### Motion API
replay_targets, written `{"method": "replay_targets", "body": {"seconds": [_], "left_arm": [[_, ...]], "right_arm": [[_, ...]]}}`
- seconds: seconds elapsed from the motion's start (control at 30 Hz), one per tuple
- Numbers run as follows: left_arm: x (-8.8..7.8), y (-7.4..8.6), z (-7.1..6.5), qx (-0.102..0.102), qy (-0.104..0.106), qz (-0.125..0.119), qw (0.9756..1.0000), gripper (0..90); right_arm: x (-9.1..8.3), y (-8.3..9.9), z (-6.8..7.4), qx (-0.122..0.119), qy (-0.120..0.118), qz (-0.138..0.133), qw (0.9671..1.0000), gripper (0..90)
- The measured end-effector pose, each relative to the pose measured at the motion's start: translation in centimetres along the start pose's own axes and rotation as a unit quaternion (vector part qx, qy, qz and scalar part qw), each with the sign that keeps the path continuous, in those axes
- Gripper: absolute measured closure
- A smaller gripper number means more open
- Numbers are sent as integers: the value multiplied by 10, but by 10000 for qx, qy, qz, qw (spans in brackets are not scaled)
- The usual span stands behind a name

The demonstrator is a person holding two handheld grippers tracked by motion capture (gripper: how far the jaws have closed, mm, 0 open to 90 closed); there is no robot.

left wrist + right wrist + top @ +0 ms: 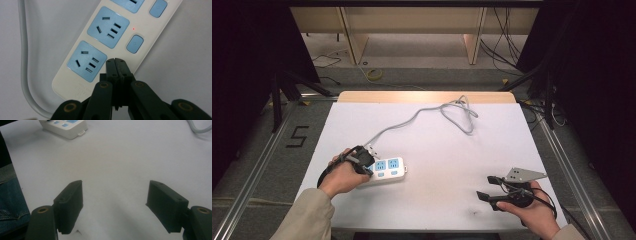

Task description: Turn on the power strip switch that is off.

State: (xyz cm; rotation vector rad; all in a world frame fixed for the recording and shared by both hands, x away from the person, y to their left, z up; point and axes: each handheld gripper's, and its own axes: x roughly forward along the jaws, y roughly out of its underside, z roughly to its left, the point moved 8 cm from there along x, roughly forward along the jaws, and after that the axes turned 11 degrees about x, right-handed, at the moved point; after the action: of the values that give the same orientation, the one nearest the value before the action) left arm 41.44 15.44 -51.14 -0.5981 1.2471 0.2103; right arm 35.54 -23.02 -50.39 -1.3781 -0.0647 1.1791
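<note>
Left gripper [115, 61], jaws pressed together, hovers over the white plastic power strip with blue sockets [117, 42] at the table's near left. Press the blue switch button [134, 44] squarely, gently. Right gripper [115, 202] rests spread apart.

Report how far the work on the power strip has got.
Done: the left tongs are shut, their tips over the power strip beside its nearest socket, where a switch would sit. A small red light glows by the next switch. In hand: that press, though I cannot tell contact. Left: the right tongs stand open over bare table, idle; nothing is plugged in.
</note>
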Motion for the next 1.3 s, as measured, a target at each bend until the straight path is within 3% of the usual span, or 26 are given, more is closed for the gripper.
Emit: {"method": "replay_targets", "body": {"seconds": [0.17, 0.2, 0.33, 0.7, 0.9, 1.1, 1.2, 1.3], "left_arm": [[0, -1, -1, 8, 40, 10, 10000, 899], [1, -3, -3, -28, 134, -105, 9999, 899], [3, -5, -1, 21, -62, -8, 10000, 900], [0, -4, 1, -67, 65, -66, 9999, 900], [0, 6, 8, 46, -170, 234, 9996, 900], [-1, 6, 9, -28, -130, 183, 9997, 900], [-3, 2, 6, -88, -15, 13, 10000, 900], [-2, -2, 1, -28, 12, 23, 10000, 900]], "right_arm": [[0, 0, 0, 2, -5, 1, 10000, 293], [0, 0, 0, 2, -4, 4, 10000, 293], [0, 0, 0, -9, -6, 5, 10000, 293], [-1, 0, 0, -6, -17, 4, 10000, 293], [0, 0, 0, 1, -25, 8, 10000, 293], [0, 0, 0, 5, -22, 8, 10000, 293], [0, 0, 0, 5, -21, 18, 10000, 294], [0, 0, 0, 4, -25, 19, 10000, 293]]}}
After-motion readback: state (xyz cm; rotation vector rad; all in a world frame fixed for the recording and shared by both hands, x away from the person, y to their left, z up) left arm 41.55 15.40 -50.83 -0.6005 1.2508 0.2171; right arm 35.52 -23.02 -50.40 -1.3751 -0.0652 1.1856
